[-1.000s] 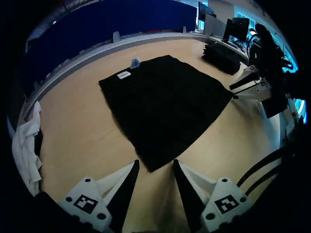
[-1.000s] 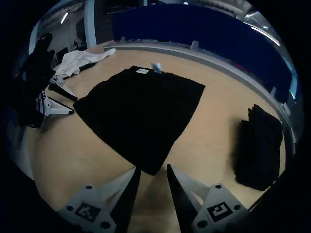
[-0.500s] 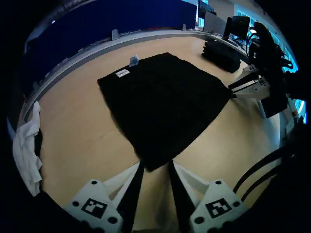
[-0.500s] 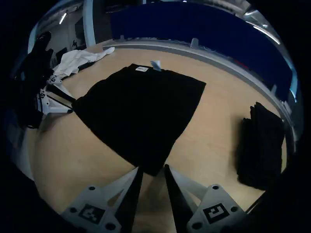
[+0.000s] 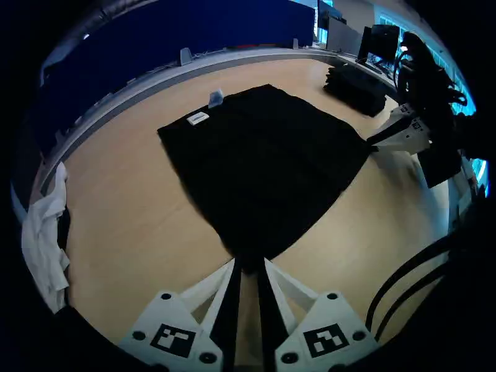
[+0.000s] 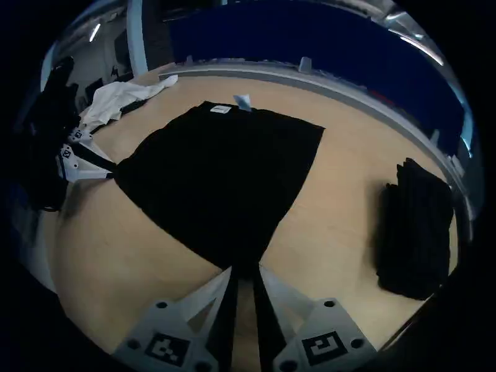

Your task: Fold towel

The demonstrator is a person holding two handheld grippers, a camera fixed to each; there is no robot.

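A black towel (image 5: 266, 161) lies spread flat on the wooden table (image 5: 124, 204), with a white label (image 5: 198, 118) at its far edge. In the left gripper view, my left gripper (image 5: 249, 268) is shut on the towel's near corner. The right gripper (image 5: 374, 141) shows at the right, pinching another corner. In the right gripper view, the towel (image 6: 223, 173) spreads ahead and my right gripper (image 6: 244, 271) is shut on its near corner. The left gripper (image 6: 110, 172) holds the corner at the left.
A stack of folded black towels (image 6: 416, 232) sits at the right of the right gripper view; that stack (image 5: 356, 87) is also at the far right in the left gripper view. A crumpled white cloth (image 5: 43, 235) lies at the table's left edge. A blue partition (image 5: 173, 28) runs behind the table.
Both grippers have closed from open onto the towel's two near corners, and each has moved slightly forward onto its corner.
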